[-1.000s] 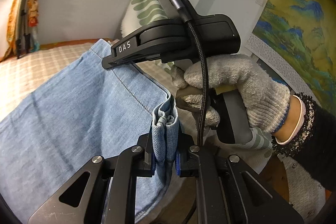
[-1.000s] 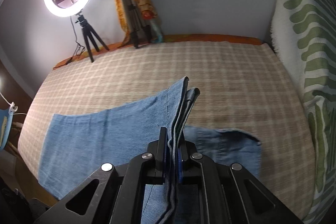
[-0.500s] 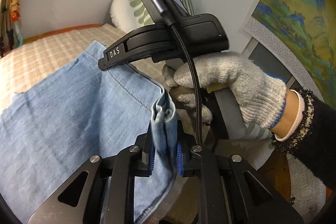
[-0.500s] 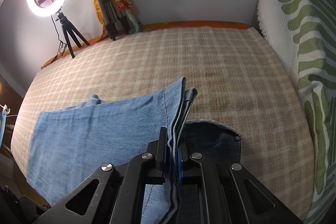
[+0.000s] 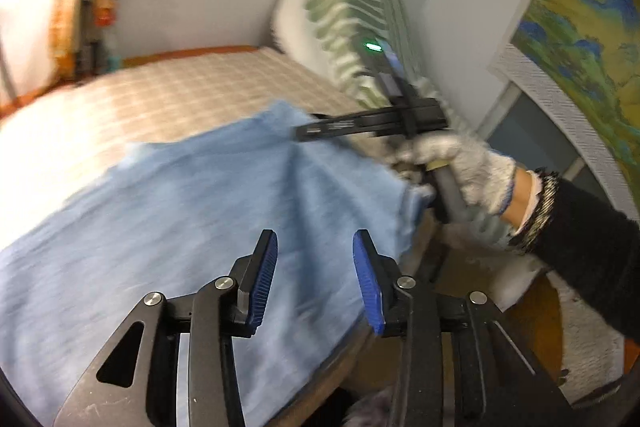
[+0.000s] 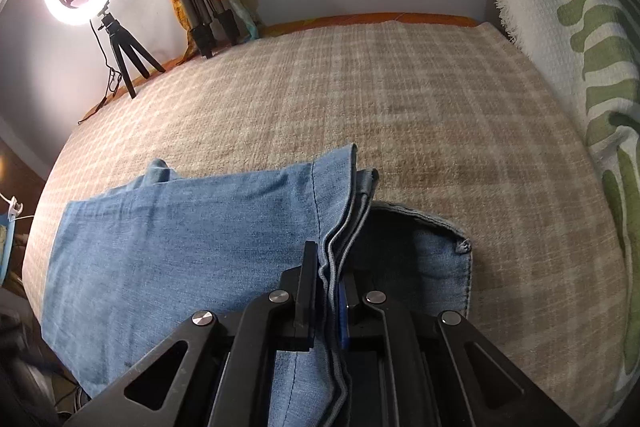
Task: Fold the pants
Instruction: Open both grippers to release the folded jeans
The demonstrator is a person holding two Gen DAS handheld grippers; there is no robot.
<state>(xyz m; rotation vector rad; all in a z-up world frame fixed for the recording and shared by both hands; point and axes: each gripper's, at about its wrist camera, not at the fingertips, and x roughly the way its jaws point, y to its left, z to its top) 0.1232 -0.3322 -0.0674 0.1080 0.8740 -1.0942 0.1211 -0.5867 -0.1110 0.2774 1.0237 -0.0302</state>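
Our left gripper [image 5: 314,277] gapes wide, blue ribbed pads bare; right gripper [image 6: 329,287] pinches soft denim pants [image 6: 192,247] hem, lower centre, over checked woven bed [image 6: 400,87].

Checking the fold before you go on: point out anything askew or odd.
The pants are half folded and held on one side only. The right tongs pinch the bunched hem edge, while the left tongs hang open over the cloth, gripping nothing. A lower layer sticks out at the right, uncovered.
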